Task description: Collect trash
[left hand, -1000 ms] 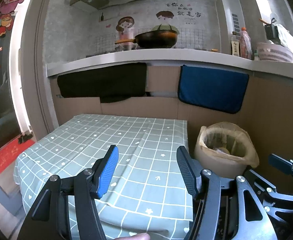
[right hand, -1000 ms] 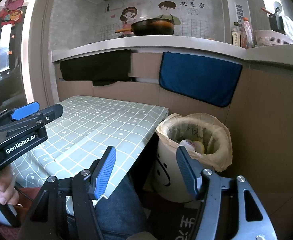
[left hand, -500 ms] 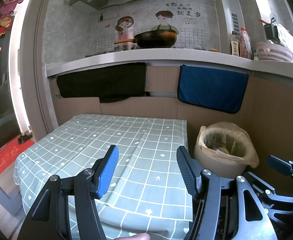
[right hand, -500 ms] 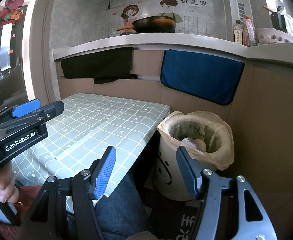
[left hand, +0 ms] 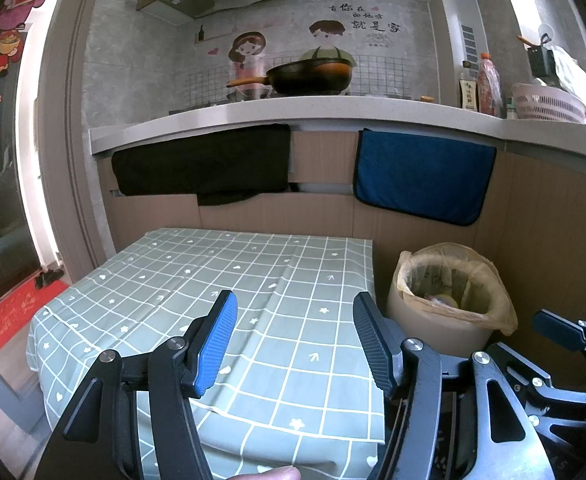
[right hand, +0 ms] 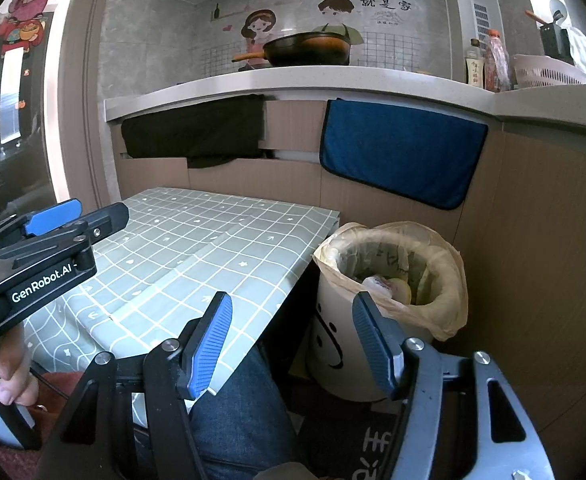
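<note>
A cream trash bin [left hand: 441,320] [right hand: 345,344] lined with a yellowish plastic bag stands on the floor at the table's right side, with some trash [right hand: 385,286] lying inside it. My left gripper [left hand: 293,340] hovers open over the near part of the green checked tablecloth [left hand: 233,280], nothing between its fingers. My right gripper [right hand: 291,338] is open too, held near the table's right corner, just left of the bin, and holds nothing. The left gripper's body [right hand: 41,256] shows at the left of the right wrist view.
Wooden cabinet fronts with a black cloth [left hand: 205,164] and a blue towel [left hand: 421,176] close off the back. Above them a counter carries a pan [left hand: 309,76], bottles and a pink basket [left hand: 545,104]. A person's jeans-clad leg [right hand: 237,420] sits under the table edge.
</note>
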